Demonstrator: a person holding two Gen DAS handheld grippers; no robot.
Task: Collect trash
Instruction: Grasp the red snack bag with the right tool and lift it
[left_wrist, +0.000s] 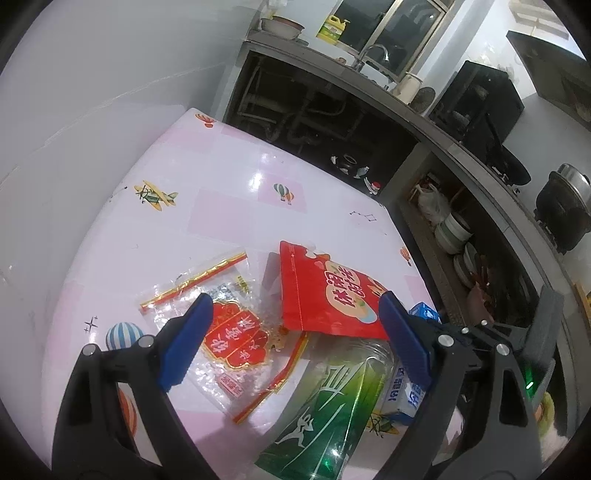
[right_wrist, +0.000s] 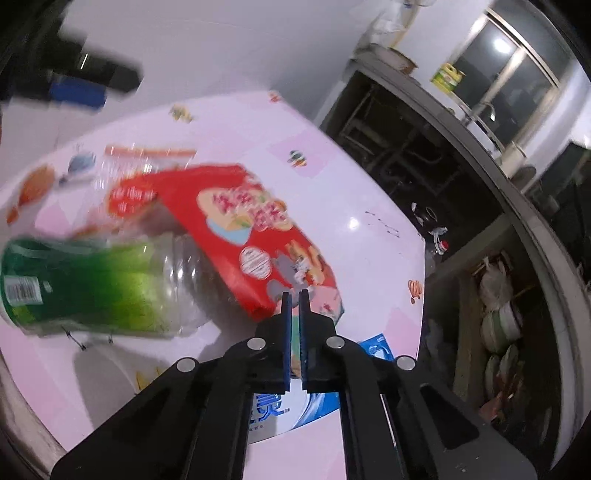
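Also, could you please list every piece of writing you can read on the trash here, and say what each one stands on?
Nothing reads surely enough to quote.
On the red pouch: large Chinese characters, upside down and blurred.
On the clear wrapper: Chinese characters on a red label, upside down.
On the green bottle: a stylised white character; barcode digits too small.
On the blue-and-white carton: blue Chinese characters, partly hidden.

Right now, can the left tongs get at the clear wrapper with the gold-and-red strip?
Probably yes. The left tongs stand open just above the clear wrapper, which lies flat on the table with nothing on top; only the red pouch sits beside it.
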